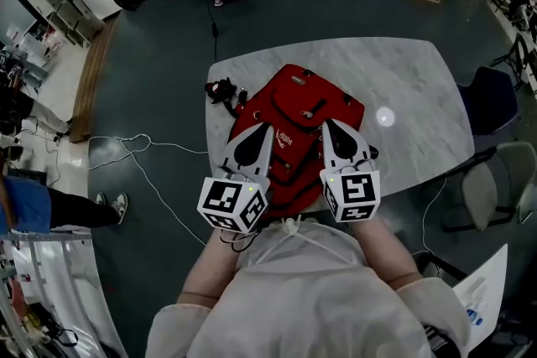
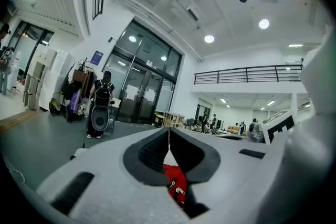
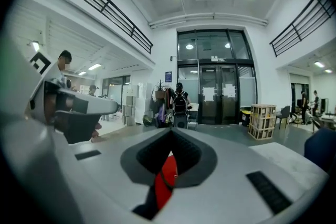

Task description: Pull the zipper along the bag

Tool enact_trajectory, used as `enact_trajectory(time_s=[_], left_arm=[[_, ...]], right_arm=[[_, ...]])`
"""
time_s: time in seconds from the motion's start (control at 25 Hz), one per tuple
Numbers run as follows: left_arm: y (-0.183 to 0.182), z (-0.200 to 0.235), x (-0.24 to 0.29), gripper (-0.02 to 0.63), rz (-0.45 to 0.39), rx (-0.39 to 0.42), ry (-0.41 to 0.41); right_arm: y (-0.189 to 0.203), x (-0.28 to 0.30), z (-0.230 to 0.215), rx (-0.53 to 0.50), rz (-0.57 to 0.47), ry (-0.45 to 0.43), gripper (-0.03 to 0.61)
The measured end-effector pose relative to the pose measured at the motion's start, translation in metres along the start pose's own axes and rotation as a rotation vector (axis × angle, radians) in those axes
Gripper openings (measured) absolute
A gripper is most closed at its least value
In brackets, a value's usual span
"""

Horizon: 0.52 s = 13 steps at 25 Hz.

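I am holding both grippers, left gripper (image 1: pixel 267 130) and right gripper (image 1: pixel 328 125), with jaws together over one red bag (image 1: pixel 295 92).
The head view is showing the whole bag lying on one marble table (image 1: pixel 411 80); each gripper view is showing only a red sliver behind the tips, and the left one is also showing two metal zipper pulls (image 2: pixel 177 188).

Bright red bag (image 1: pixel 295 106), pale grey marbled table (image 1: pixel 411 80), white left gripper (image 1: pixel 267 130) and right gripper (image 1: pixel 329 124) with black-and-white marker cubes (image 1: pixel 232 204).
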<state>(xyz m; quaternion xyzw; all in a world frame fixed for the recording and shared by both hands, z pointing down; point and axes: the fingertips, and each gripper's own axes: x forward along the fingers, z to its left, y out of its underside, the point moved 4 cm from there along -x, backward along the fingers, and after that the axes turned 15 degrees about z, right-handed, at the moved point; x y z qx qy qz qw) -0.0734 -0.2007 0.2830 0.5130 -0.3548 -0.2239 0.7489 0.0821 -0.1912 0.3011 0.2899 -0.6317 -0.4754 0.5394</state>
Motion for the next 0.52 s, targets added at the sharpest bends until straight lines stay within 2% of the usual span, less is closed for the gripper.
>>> enact_trajectory(time_s=[0.52], left_arm=[[0.0088, -0.0068, 0.0049, 0.020, 0.033, 0.028, 0.002]], right_arm=[[-0.0005, -0.0014, 0.0077, -0.003, 0.004, -0.009, 0.025]])
